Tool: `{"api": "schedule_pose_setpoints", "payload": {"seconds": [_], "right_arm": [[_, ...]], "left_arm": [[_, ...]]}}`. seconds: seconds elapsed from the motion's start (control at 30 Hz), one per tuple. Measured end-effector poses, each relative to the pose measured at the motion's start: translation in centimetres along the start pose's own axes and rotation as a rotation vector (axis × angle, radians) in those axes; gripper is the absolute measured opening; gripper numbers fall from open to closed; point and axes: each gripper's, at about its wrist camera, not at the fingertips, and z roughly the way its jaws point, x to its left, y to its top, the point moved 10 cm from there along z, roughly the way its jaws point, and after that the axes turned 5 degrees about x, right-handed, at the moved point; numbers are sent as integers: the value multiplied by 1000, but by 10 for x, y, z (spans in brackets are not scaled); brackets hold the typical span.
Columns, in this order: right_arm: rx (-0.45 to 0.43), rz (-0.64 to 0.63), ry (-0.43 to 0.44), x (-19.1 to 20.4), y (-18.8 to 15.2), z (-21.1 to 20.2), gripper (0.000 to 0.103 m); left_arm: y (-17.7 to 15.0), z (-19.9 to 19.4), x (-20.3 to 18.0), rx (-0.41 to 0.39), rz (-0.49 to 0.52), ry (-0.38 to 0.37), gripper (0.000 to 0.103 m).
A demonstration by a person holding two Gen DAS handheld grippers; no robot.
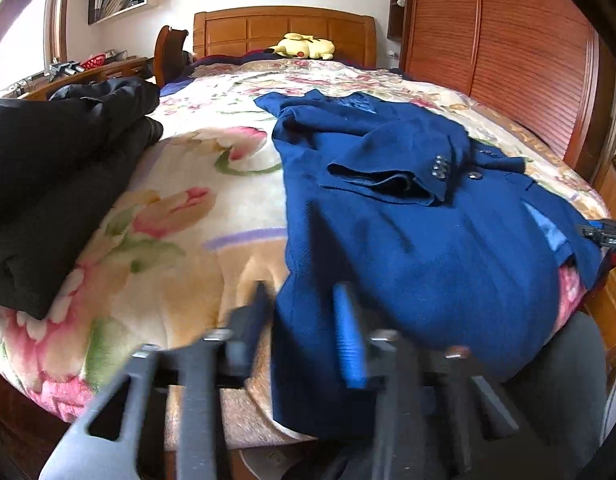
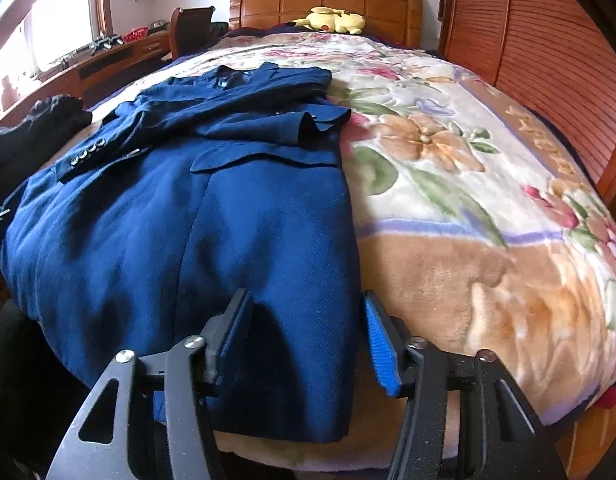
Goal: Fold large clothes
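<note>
A large navy blue jacket [image 1: 407, 216] lies flat on the floral blanket, both sleeves folded across its front; it also shows in the right wrist view [image 2: 180, 208]. My left gripper [image 1: 304, 300] is open, its jaws astride the jacket's left hem edge near the bed's foot. My right gripper [image 2: 306, 308] is open, its jaws astride the jacket's right hem edge. The right gripper also shows at the far right of the left wrist view [image 1: 605, 234]. Neither holds cloth.
A black garment pile [image 1: 56, 184] lies on the bed's left side. A yellow plush toy [image 1: 304, 46] rests by the wooden headboard [image 1: 284, 28]. A slatted wooden wardrobe [image 1: 507, 40] stands right of the bed. A desk and chair [image 2: 148, 44] stand left.
</note>
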Motion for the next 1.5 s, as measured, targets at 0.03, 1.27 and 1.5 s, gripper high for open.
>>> {"api": "schedule_pose_setpoints", "payload": {"seconds": [0.03,1.27,1.5], "right_arm": [[2,-2,12,3,-1,-1,35],[-628,-104,58,24,47,-296,4],[-648,-86,40,7,54,-307,4]], "left_arm": [[0,-1,-1,5,-6,-6,14],[143,-233,-41,-552,122,-45,4],[159,-224,-45,-536,156,-35,4]]}}
